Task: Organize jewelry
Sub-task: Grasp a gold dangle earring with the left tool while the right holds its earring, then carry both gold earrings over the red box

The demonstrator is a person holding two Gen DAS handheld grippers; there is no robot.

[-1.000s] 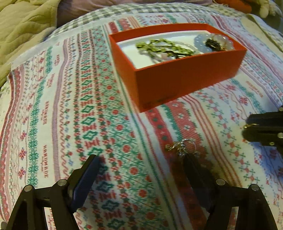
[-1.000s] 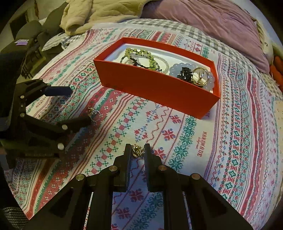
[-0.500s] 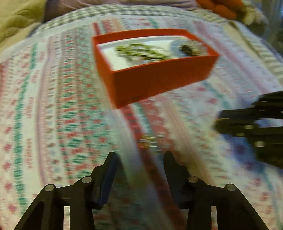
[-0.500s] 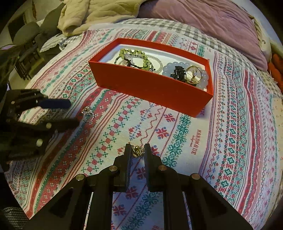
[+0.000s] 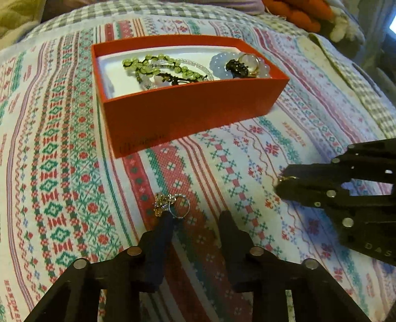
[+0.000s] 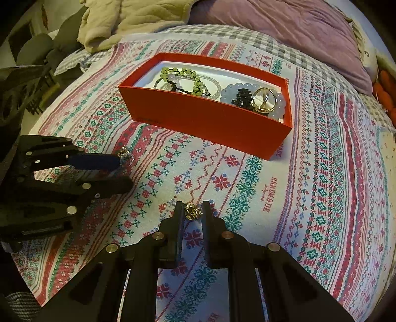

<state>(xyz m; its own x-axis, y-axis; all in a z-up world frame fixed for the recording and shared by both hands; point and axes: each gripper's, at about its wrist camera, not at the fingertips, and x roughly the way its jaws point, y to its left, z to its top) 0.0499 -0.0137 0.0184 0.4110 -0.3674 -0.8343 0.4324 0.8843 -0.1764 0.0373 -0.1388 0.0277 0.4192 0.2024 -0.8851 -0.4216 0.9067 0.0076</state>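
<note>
A red box [image 5: 188, 111] holding bead bracelets stands on the patterned bedspread ahead of both grippers. A silver ring with a gold cluster [image 5: 170, 206] lies on the cloth at the tip of the left finger [image 5: 164, 230] of my left gripper [image 5: 196, 220]. Its jaws are closing, and the ring lies ahead of them, not pressed between the pads. From the right wrist view, the left gripper [image 6: 125, 173] reaches in from the left beside that ring [image 6: 125, 154]. My right gripper [image 6: 193, 210] rests low on the bedspread, shut on a small gold piece [image 6: 192, 212].
The box [image 6: 205, 119] holds a green bead bracelet [image 5: 158, 68], a pale blue bead bracelet [image 6: 252, 99], a black charm and a gold ring. A purple pillow [image 6: 284, 27] and a beige quilt [image 6: 128, 17] lie behind. The right gripper [image 5: 279, 182] sits right of the left one.
The left gripper's jaws have narrowed a lot and it has swung sideways, so the ring once at its right finger now lies at its left finger. The right gripper has not moved.
</note>
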